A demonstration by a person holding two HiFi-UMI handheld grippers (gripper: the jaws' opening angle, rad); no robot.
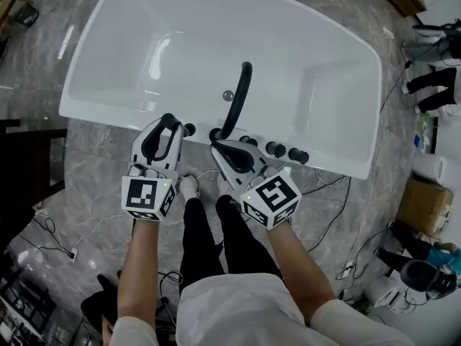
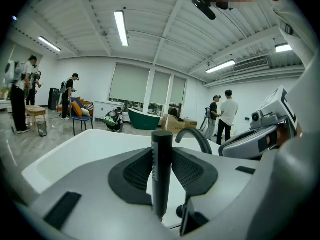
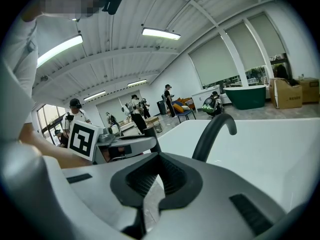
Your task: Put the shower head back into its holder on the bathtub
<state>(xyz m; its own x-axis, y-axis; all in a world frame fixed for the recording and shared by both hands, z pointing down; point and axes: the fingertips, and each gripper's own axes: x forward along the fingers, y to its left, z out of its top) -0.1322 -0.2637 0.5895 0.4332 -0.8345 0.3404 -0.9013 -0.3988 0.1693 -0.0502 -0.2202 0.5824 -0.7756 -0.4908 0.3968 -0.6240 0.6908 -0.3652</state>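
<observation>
Above near bathtub rim point(image 1: 101, 114): black shower head point(image 2: 161, 164) upright, clamped mid-shaft by left tongs point(image 1: 166, 128); right tongs point(image 3: 159, 174) clenched, empty. Looks rigid, light, smooth, maybe slippery; hold mid-shaft, leave lower end free for seating.

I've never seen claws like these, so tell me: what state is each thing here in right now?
Left claw: shut on the shower head.
Shower head: upright, not yet in its holder.
Right claw: shut, empty.
Bathtub: no water in it.
Spout: no water running.
</observation>
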